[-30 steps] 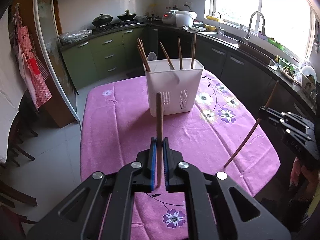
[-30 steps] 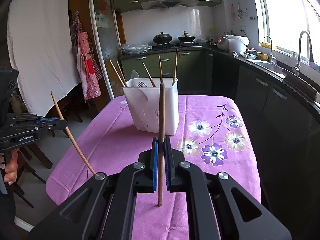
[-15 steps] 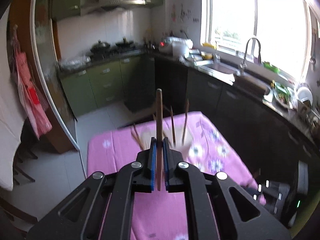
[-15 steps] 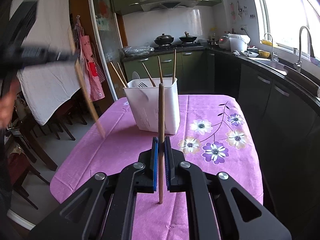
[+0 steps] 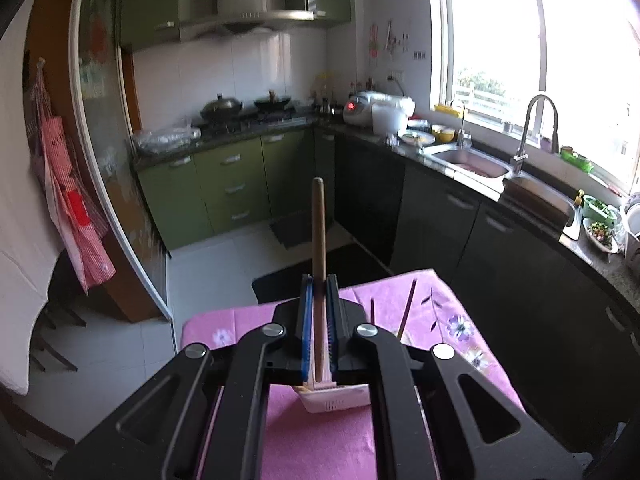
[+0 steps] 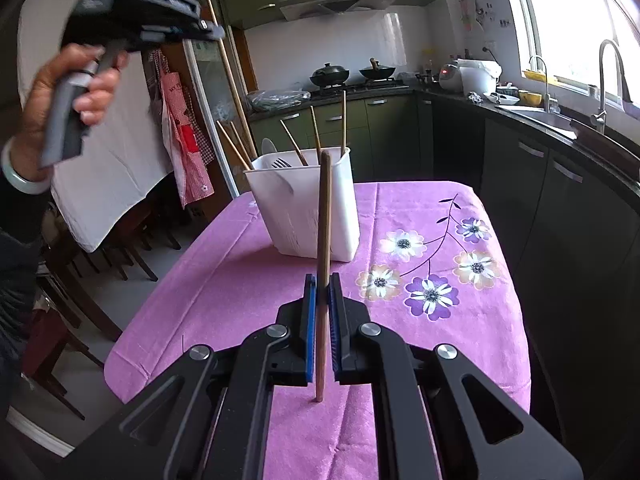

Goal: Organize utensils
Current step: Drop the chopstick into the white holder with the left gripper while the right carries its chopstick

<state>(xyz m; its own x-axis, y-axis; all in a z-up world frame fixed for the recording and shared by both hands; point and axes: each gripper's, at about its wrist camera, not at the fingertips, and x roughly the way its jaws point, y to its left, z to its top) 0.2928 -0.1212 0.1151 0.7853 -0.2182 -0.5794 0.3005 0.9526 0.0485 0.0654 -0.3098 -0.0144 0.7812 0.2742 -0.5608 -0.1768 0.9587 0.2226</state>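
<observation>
My left gripper (image 5: 319, 280) is shut on a brown chopstick (image 5: 319, 240) held upright, high above the white utensil holder (image 5: 336, 398), whose top edge shows just below the jaws. In the right wrist view the left gripper (image 6: 218, 32) is raised at the upper left, its chopstick (image 6: 232, 80) slanting down toward the holder (image 6: 304, 208). My right gripper (image 6: 323, 280) is shut on another brown chopstick (image 6: 324, 220), upright over the purple tablecloth (image 6: 224, 292), in front of the holder. The holder has several chopsticks, a fork and a spoon in it.
The table has a purple flowered cloth (image 5: 452, 320). Dark chairs (image 6: 80, 264) stand at its left side. Black kitchen cabinets (image 6: 560, 208) and a sink counter (image 5: 472, 164) run along the right. Green cabinets and a stove stand at the back.
My left gripper has risen high and moved over the holder with its chopstick. My right gripper has stayed almost still with its chopstick.
</observation>
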